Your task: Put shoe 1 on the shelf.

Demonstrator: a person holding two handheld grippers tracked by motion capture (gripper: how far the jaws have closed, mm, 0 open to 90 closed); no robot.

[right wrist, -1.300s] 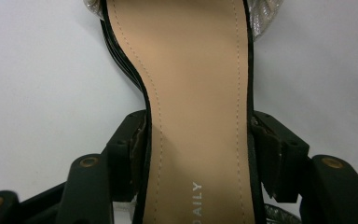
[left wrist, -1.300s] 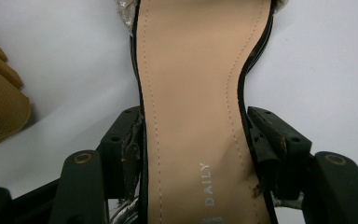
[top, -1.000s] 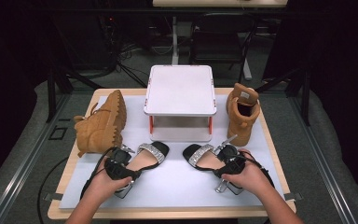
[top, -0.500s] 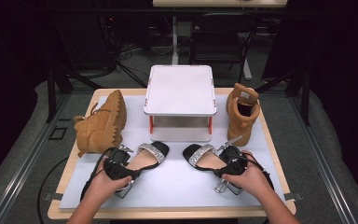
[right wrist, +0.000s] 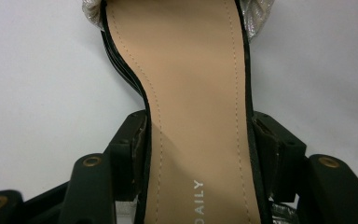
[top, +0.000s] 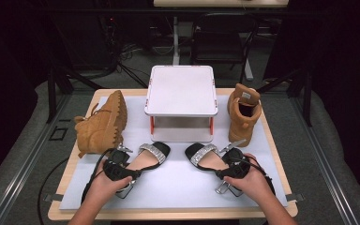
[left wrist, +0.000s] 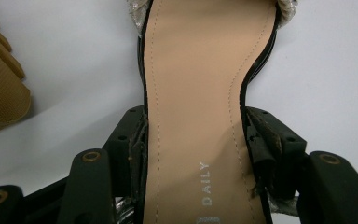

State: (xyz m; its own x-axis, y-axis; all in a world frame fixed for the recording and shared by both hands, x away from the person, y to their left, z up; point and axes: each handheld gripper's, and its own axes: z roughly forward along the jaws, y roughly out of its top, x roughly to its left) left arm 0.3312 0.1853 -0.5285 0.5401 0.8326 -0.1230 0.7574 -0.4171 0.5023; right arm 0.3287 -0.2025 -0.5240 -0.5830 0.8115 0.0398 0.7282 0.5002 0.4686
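Hand-held gripper on the left (top: 127, 165) straddles the waist of the left sandal (top: 146, 157), one jaw on each flank of the insole; in the left gripper view the pads (left wrist: 135, 144) sit against the sole's edges, so I judge it closed on that sandal. Its jaws have just been closing slightly, with the sandal between them. The right hand-held gripper (top: 229, 165) is set the same way on the right sandal (top: 205, 157), and its pads (right wrist: 137, 140) bear on the sole's sides.

Both sandals lie flat on the white mat (top: 178, 183) near the front of the bench (top: 272, 140), side by side and well apart. Each sandal's long axis runs straight ahead of its gripper, heel toward the person, the glittering toe strap (top: 153, 150) pointing at the white stand (top: 180, 91) just beyond.

Judgement: any lift or push forward follows that axis, toward the stand's open lower level. Each hand is nearer its own sandal. Tan boots (top: 101, 126) flank the stand, clear of both paths.
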